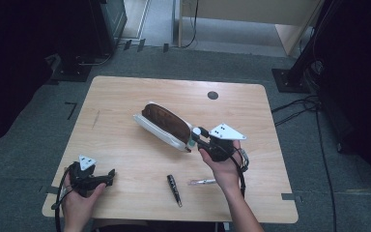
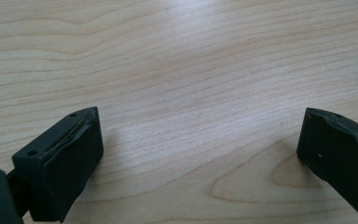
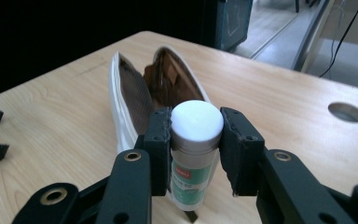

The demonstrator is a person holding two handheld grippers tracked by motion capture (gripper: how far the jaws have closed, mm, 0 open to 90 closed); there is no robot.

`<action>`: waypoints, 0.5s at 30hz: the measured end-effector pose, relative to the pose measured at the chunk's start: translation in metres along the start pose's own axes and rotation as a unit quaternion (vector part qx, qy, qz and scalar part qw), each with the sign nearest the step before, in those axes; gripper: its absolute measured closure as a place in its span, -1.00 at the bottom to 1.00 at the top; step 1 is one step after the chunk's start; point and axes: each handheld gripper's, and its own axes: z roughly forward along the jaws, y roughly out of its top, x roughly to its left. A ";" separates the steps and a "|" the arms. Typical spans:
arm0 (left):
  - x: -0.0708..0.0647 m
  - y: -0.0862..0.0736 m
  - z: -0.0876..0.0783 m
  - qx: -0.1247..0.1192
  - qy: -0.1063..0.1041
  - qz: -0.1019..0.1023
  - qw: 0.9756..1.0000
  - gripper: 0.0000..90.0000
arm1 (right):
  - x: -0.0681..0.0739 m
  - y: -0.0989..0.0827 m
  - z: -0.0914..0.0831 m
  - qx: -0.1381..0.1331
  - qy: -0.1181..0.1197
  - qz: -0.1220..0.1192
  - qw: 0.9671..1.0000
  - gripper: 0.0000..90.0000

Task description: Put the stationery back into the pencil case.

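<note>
With its fingers clamped on a small white-capped glue-stick tube (image 3: 193,140), the right gripper (image 1: 202,137) holds it at the open white pencil case's (image 1: 162,126) mouth for dropping in, while the left gripper (image 1: 107,177) rests spread and empty on the wooden counter (image 1: 125,145).

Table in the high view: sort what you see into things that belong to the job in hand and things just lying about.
In the job:
- right gripper, shut on the white-capped bottle
- open pencil case

Lying about:
- black pen
- clear pen
- left gripper, open, over bare table
</note>
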 end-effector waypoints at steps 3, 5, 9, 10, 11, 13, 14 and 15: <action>0.000 0.000 0.000 0.000 0.000 0.001 1.000 -0.99 | 0.003 0.009 0.005 -0.005 0.001 -0.007 1.000 0.46; 0.000 0.000 0.000 0.000 0.000 0.001 1.000 -0.99 | 0.005 0.016 0.012 -0.007 0.003 -0.011 1.000 0.46; 0.000 0.000 0.000 0.000 0.000 0.000 1.000 -0.99 | 0.007 0.021 0.020 -0.007 0.007 -0.014 1.000 0.46; 0.000 0.000 0.000 0.000 0.000 0.000 1.000 -0.99 | 0.009 0.022 0.023 -0.005 0.008 -0.014 1.000 0.46; 0.000 0.000 0.000 0.000 0.000 0.000 1.000 -0.99 | 0.009 0.023 0.025 -0.005 0.009 -0.018 1.000 0.46; 0.000 0.000 0.000 0.000 0.000 0.001 1.000 -0.99 | 0.011 0.025 0.034 0.002 0.010 -0.026 1.000 0.46; 0.000 0.000 0.000 0.000 0.000 0.000 1.000 -0.99 | 0.011 0.025 0.034 0.002 0.010 -0.026 1.000 0.46; 0.000 0.000 0.000 0.000 0.000 0.000 1.000 -0.99 | 0.011 0.025 0.036 0.006 0.011 -0.027 1.000 0.46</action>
